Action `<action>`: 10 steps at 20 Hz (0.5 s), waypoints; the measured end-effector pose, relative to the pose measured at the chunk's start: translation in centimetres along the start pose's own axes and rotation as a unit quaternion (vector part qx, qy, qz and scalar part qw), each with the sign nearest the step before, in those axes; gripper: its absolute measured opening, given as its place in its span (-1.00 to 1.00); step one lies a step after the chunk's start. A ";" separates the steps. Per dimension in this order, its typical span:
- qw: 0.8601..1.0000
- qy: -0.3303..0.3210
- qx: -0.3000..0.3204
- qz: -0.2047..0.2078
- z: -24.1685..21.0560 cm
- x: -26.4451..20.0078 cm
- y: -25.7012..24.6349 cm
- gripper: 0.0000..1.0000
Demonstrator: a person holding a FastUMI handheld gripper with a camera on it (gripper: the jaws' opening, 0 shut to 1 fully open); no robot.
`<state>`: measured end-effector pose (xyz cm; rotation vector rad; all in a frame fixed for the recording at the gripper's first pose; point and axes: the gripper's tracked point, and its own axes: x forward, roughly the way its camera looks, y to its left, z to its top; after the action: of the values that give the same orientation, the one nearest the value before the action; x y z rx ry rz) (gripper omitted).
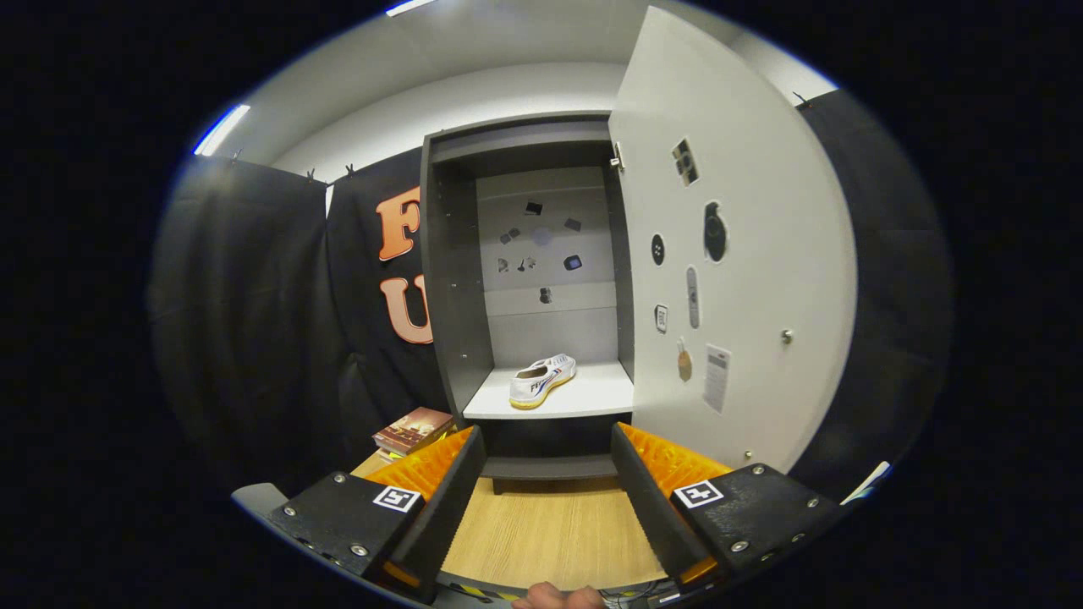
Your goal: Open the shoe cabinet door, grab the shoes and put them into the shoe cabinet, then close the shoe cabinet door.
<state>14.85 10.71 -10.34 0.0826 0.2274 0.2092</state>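
Shoe cabinet (457, 279) stands beyond the gripper (548, 444), its door (744, 254) swung wide open to the right. One white shoe (542, 381) lies on the cabinet's shelf (592, 397), approx. centre, w/ yellow sole. Gripper fingers are spread apart, holding nothing. Books (412, 431) lie left of the cabinet base, on wood floor (550, 533).
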 end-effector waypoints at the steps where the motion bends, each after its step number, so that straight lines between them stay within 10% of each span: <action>1: 1.000 -0.004 0.003 0.002 0.2 -1.0 -1.3 0.87; 10: 0.999 -0.033 0.037 0.011 2.0 -6.8 -11.3 0.87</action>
<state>11.09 -1.88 -8.16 0.1663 0.1686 0.2199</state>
